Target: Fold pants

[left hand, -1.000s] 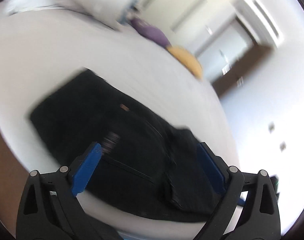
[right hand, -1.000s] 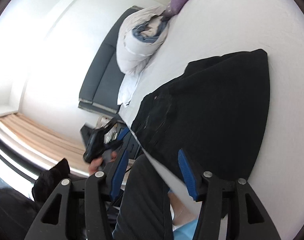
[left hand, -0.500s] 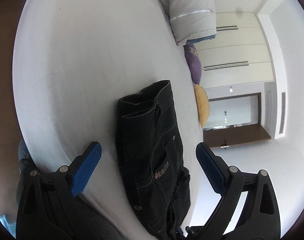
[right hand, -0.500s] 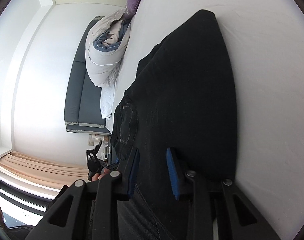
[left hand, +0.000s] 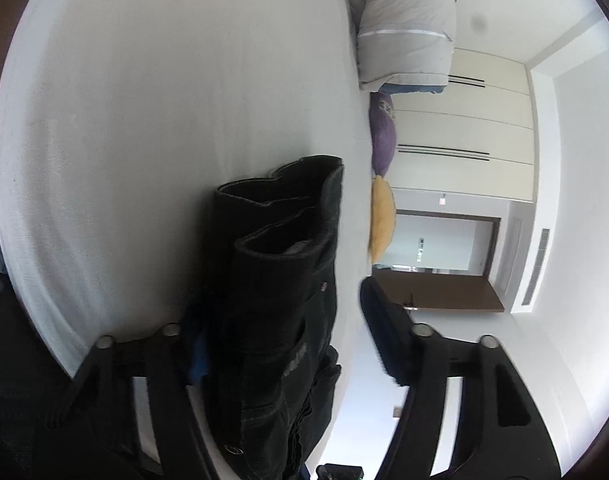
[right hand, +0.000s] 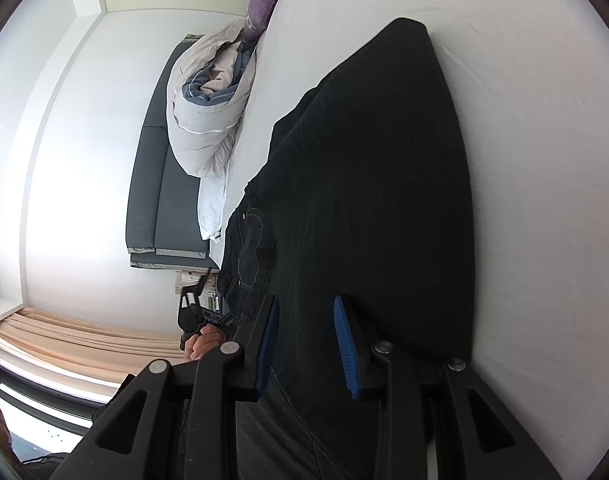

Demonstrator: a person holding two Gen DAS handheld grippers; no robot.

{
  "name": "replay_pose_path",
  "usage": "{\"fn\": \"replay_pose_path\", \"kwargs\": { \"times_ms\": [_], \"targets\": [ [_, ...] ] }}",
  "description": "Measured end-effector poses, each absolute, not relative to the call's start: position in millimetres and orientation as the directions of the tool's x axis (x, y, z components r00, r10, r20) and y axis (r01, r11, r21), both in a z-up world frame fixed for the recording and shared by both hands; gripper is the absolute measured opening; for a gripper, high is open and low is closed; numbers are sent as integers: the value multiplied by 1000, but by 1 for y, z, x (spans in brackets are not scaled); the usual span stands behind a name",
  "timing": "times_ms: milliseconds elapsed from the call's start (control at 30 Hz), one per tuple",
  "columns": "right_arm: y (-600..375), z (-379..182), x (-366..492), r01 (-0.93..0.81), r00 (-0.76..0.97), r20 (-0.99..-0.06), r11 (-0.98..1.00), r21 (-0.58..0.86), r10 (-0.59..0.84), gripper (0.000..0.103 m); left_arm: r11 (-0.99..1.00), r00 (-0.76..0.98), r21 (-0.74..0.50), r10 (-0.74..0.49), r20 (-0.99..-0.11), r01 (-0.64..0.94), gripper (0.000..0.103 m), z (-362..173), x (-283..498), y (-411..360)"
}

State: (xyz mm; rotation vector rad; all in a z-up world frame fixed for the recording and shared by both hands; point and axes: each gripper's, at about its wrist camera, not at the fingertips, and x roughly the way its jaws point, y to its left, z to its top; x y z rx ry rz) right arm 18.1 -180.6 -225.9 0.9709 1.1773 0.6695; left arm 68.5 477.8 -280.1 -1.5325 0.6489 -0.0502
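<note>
Black folded jeans [left hand: 280,292] lie on a white bed [left hand: 144,120] near its edge. My left gripper [left hand: 280,336] is open, its jaws straddling the jeans at the waist end, one pad under the fabric edge, the other above it. In the right wrist view the jeans [right hand: 368,184] spread wide on the sheet [right hand: 544,160]. My right gripper [right hand: 306,336] has narrowed around the near edge of the jeans, with fabric between its blue pads [right hand: 344,344]; a gap still shows between them.
A rolled grey duvet [left hand: 404,24], a purple cushion [left hand: 382,136] and a yellow cushion [left hand: 380,220] lie at the bed's far side. A dark headboard [right hand: 160,200] stands behind. The hand holding the left gripper [right hand: 202,344] shows at the bed's edge.
Both grippers swung in to the bed edge and came close to the jeans. The right gripper's jaws narrowed around the fabric edge. The left gripper moved in until its jaws straddle the jeans.
</note>
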Motion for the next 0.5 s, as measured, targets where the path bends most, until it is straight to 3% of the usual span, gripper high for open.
{"fn": "replay_pose_path", "kwargs": {
  "times_ms": [33,67,300,500],
  "targets": [
    [-180,-226,18,49,274,-453,459,887,848,32,72,825,-924,-429,-369,-375,31,-282,71,477],
    [-179,-226,19,47,271,-461,467,883,845,32,74,820,-921,-432,-376,-383,28,-283,73,477],
    [-166,-219,22,32,240,-562,572,820,792,31,154,810,-903,-399,-429,-402,17,-262,77,473],
    [-165,-219,19,39,262,-579,591,806,772,31,454,800,-828,-330,-501,-331,13,-180,100,440]
  ]
}}
